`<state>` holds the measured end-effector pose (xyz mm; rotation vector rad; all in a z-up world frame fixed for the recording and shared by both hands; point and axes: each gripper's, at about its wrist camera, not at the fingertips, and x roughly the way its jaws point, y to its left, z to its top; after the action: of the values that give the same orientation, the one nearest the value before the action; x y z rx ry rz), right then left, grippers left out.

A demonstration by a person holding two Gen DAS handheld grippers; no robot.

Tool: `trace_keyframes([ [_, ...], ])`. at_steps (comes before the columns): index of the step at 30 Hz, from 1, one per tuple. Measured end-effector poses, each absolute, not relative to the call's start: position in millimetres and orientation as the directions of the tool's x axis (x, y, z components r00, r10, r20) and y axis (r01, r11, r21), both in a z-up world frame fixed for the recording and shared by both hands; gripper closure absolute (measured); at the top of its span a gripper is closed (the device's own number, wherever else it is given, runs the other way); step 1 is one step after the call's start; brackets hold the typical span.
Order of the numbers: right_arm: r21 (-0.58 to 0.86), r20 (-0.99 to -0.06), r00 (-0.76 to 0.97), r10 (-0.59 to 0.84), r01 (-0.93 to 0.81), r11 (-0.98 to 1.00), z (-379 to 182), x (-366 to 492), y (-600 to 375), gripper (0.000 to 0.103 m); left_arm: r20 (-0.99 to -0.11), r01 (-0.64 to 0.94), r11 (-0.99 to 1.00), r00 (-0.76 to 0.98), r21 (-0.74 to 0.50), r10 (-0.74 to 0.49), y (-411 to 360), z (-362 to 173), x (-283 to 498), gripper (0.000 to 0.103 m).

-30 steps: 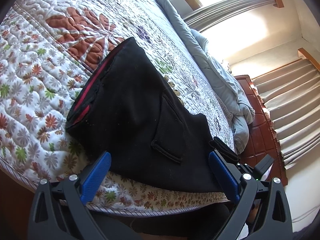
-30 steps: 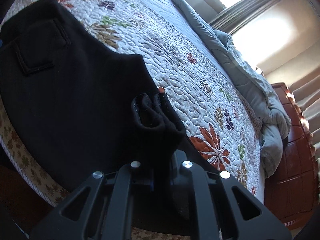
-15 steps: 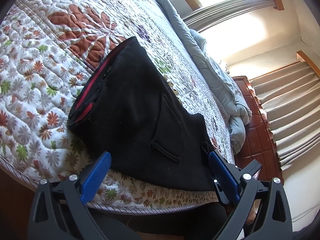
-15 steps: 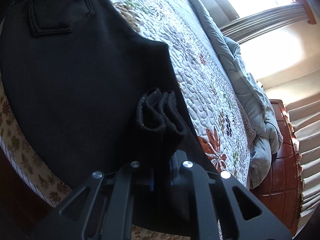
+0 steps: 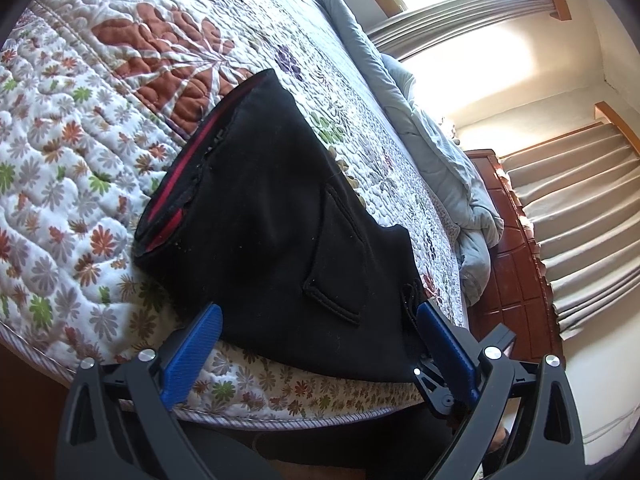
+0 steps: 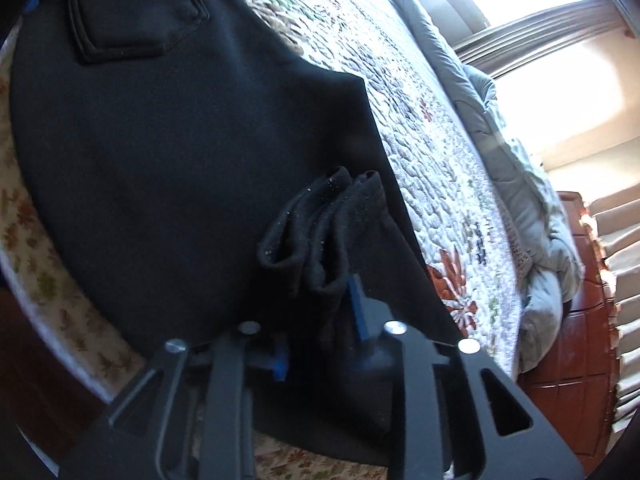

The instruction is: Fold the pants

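Black pants (image 5: pixel 280 220) lay flat on a flower-patterned quilt (image 5: pixel 80 140), at the near edge of the bed. Their long axis ran away from the person: the waistband with its red lining (image 5: pixel 176 184) sat at the far left end, a back pocket (image 5: pixel 336 264) faced up in the middle, and the rest spilled over the mattress edge toward the grippers.

The right gripper (image 6: pixel 320 312) was directly at the near right corner of the pants, with a bunched fold of black cloth (image 6: pixel 324 232) standing up between its blue pads. Its jaws were opening, and the right-hand pad looked clear of the cloth, so the grip seemed to be letting go.

The left gripper (image 5: pixel 316 340) hung just before the near edge, spread wide and holding nothing, the pants lying straight ahead between its blue fingers (image 5: pixel 192 352).

A rumpled grey blanket (image 5: pixel 440 160) lay along the far side of the bed, well apart.
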<state>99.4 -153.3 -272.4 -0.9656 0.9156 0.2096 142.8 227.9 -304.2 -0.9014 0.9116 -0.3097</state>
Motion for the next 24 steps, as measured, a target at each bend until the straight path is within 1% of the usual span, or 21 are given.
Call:
trace_keyframes([
  [1, -0.599, -0.761, 0.612, -0.214, -0.537, 0.594, -269, 98, -154, 0.062, -0.55, -0.127, 0.61, 0.599, -0.782, -0.581, 228, -304, 142, 0.005],
  [2, -0.586, -0.769, 0.607, -0.202, -0.541, 0.603, -265, 94, -154, 0.057, -0.553, -0.127, 0.613, 0.599, -0.78, -0.579, 228, -304, 142, 0.005],
  [3, -0.574, -0.776, 0.603, -0.188, -0.548, 0.609, -261, 90, -153, 0.056, -0.556, -0.127, 0.617, 0.599, -0.777, -0.577, 227, -304, 143, 0.005],
  [5, -0.545, -0.791, 0.59, -0.163, -0.558, 0.626, -253, 84, -153, 0.05, -0.56, -0.129, 0.621, 0.599, -0.773, -0.573, 225, -304, 142, 0.005],
  [6, -0.514, -0.804, 0.579, -0.136, -0.562, 0.648, -246, 78, -155, 0.048, -0.562, -0.13, 0.624, 0.6, -0.77, -0.569, 224, -304, 143, 0.005],
  [8, -0.445, -0.829, 0.554, -0.078, -0.569, 0.692, -231, 71, -161, 0.048, -0.567, -0.132, 0.63, 0.599, -0.766, -0.564, 221, -304, 142, 0.005],
  [11, -0.228, -0.875, 0.478, 0.081, -0.553, 0.801, -197, 71, -193, 0.048, -0.578, -0.131, 0.642, 0.597, -0.755, -0.557, 218, -306, 143, 0.005],
  [12, -0.136, -0.878, 0.46, 0.133, -0.507, 0.851, -184, 77, -218, 0.048, -0.579, -0.132, 0.644, 0.597, -0.754, -0.556, 217, -306, 143, 0.005],
  [15, -0.036, -0.877, 0.465, 0.122, -0.316, 0.948, -170, 101, -294, 0.048, -0.583, -0.129, 0.649, 0.594, -0.75, -0.555, 215, -307, 144, 0.005],
  [16, 0.036, -0.884, 0.446, 0.139, -0.233, 0.972, -172, 110, -325, 0.05, -0.584, -0.13, 0.65, 0.593, -0.749, -0.554, 214, -308, 145, 0.005],
  [17, 0.142, -0.895, 0.405, 0.184, -0.133, 0.981, -181, 120, -362, 0.056, -0.586, -0.131, 0.65, 0.592, -0.748, -0.554, 212, -308, 146, 0.005],
  [18, 0.188, -0.897, 0.39, 0.207, -0.088, 0.978, -186, 123, -380, 0.059, -0.587, -0.133, 0.651, 0.591, -0.747, -0.553, 212, -309, 147, 0.005],
  [19, 0.208, -0.899, 0.383, 0.211, -0.049, 0.977, -193, 124, -397, 0.059, -0.59, -0.134, 0.654, 0.59, -0.745, -0.551, 211, -309, 147, 0.005],
  [20, 0.198, -0.908, 0.37, 0.197, -0.035, 0.979, -201, 124, -406, 0.059, -0.593, -0.135, 0.657, 0.59, -0.742, -0.549, 210, -309, 148, 0.005],
  [22, 0.204, -0.926, 0.315, 0.206, -0.042, 0.978, -223, 119, -411, 0.06, -0.606, -0.135, 0.672, 0.585, -0.728, -0.539, 206, -308, 150, 0.005],
  [24, 0.178, -0.944, 0.271, 0.188, -0.063, 0.982, -242, 118, -408, 0.06, -0.618, -0.132, 0.686, 0.578, -0.715, -0.533, 203, -307, 152, 0.005],
])
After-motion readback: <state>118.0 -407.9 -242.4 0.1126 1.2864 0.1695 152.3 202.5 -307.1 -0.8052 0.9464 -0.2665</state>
